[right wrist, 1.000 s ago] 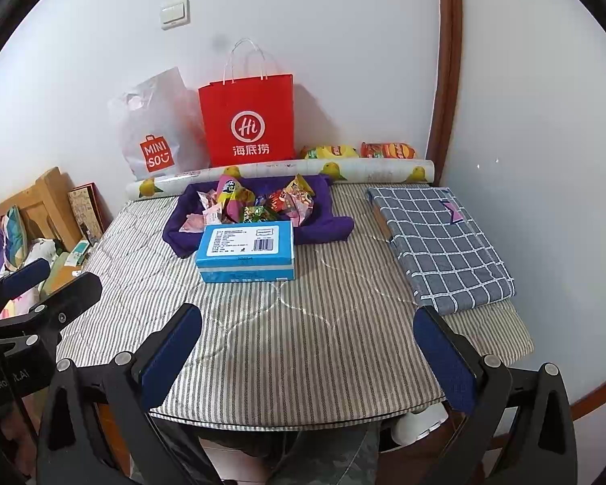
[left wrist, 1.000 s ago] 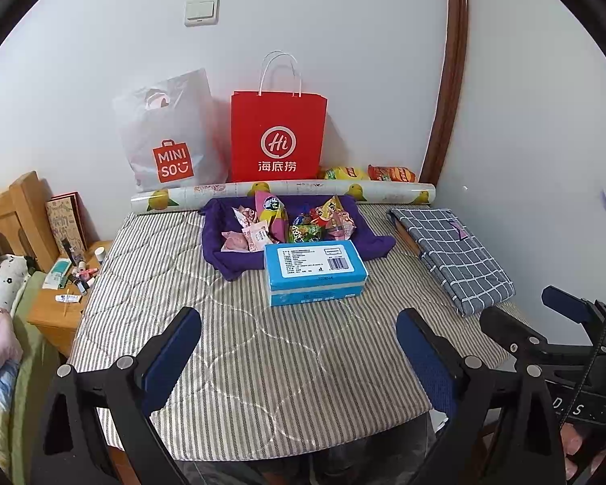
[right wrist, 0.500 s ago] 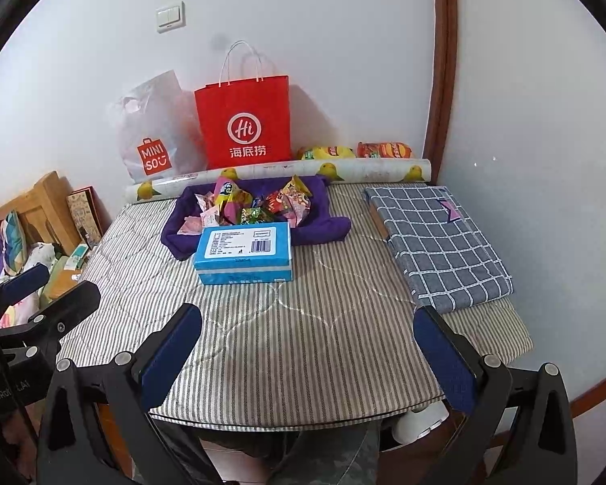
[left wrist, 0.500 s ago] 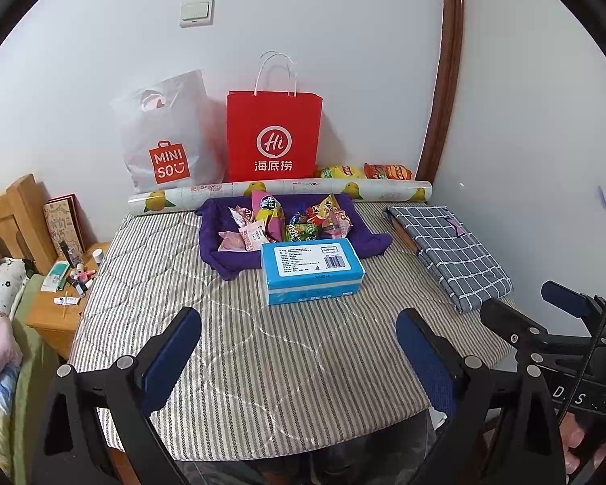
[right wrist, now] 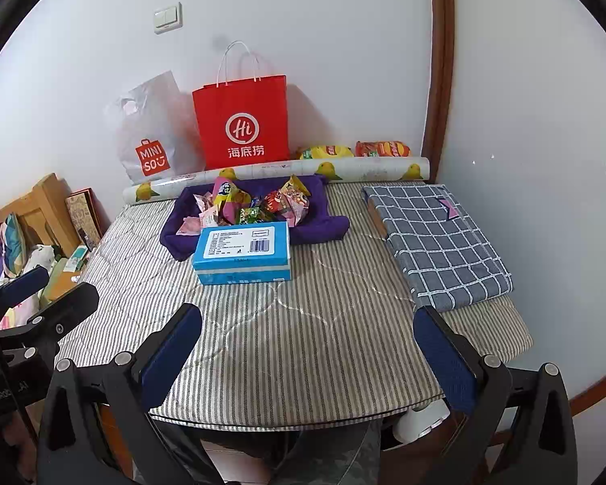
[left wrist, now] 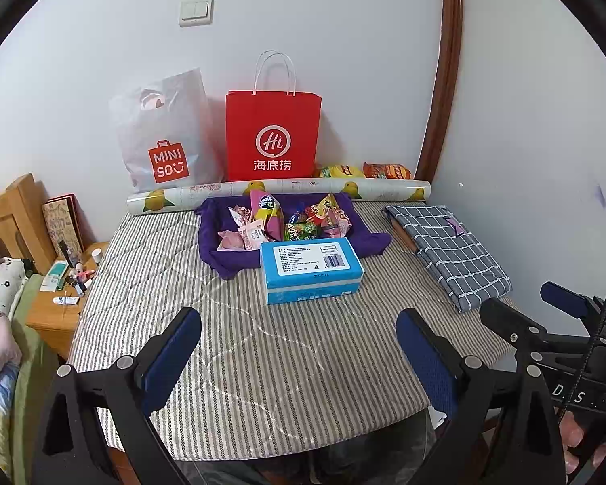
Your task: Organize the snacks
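A heap of small snack packets (left wrist: 291, 220) (right wrist: 258, 202) lies on a purple cloth (left wrist: 238, 260) (right wrist: 323, 226) at the far middle of the striped table. A blue box (left wrist: 311, 268) (right wrist: 243, 251) sits just in front of the cloth. Two chip bags, yellow (left wrist: 339, 171) (right wrist: 325, 152) and orange (left wrist: 386, 170) (right wrist: 381, 148), lie against the wall behind a lemon-print roll (left wrist: 278, 192) (right wrist: 278, 169). My left gripper (left wrist: 299, 347) and my right gripper (right wrist: 307, 343) both hover open over the table's near edge, far from the snacks, with nothing between their fingers.
A red paper bag (left wrist: 272, 137) (right wrist: 242, 119) and a white plastic bag (left wrist: 161, 133) (right wrist: 149, 129) stand against the wall. A folded checked cloth (left wrist: 448, 246) (right wrist: 436, 242) covers the table's right side. A wooden bedside stand with small items (left wrist: 64, 283) is to the left.
Both grippers have drifted slightly, so the scene shifts a little left in both views. Nothing on the table has moved, and both grippers remain open.
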{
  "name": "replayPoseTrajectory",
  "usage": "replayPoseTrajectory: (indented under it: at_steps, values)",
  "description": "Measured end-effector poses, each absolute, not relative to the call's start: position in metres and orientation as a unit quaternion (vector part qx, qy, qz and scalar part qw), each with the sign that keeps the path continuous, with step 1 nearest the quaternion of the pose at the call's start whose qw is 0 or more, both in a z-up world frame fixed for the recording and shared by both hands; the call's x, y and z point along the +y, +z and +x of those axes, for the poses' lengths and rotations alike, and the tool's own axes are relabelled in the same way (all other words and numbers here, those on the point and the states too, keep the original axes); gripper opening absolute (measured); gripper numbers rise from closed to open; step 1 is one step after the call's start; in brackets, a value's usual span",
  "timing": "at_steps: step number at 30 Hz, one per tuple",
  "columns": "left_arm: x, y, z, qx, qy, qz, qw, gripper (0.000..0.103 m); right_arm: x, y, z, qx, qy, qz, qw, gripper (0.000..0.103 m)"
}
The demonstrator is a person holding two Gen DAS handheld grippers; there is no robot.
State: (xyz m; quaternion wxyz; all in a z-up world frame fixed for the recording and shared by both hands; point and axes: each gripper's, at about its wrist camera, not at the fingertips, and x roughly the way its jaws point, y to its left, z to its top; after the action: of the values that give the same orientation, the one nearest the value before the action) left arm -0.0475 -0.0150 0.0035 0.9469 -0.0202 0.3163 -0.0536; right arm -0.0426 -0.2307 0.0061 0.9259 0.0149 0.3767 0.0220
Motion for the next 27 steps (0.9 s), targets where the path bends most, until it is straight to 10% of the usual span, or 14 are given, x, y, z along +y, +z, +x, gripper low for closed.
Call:
replayPoseTrajectory:
  at_steps: [27]
  values:
    - [-0.0130,0.0055,-0.0484,0.316,-0.053,-0.022,0.947,0.098,-0.2257,0.0091,-0.0465,0.370,0.024,0.015,0.928,0.103]
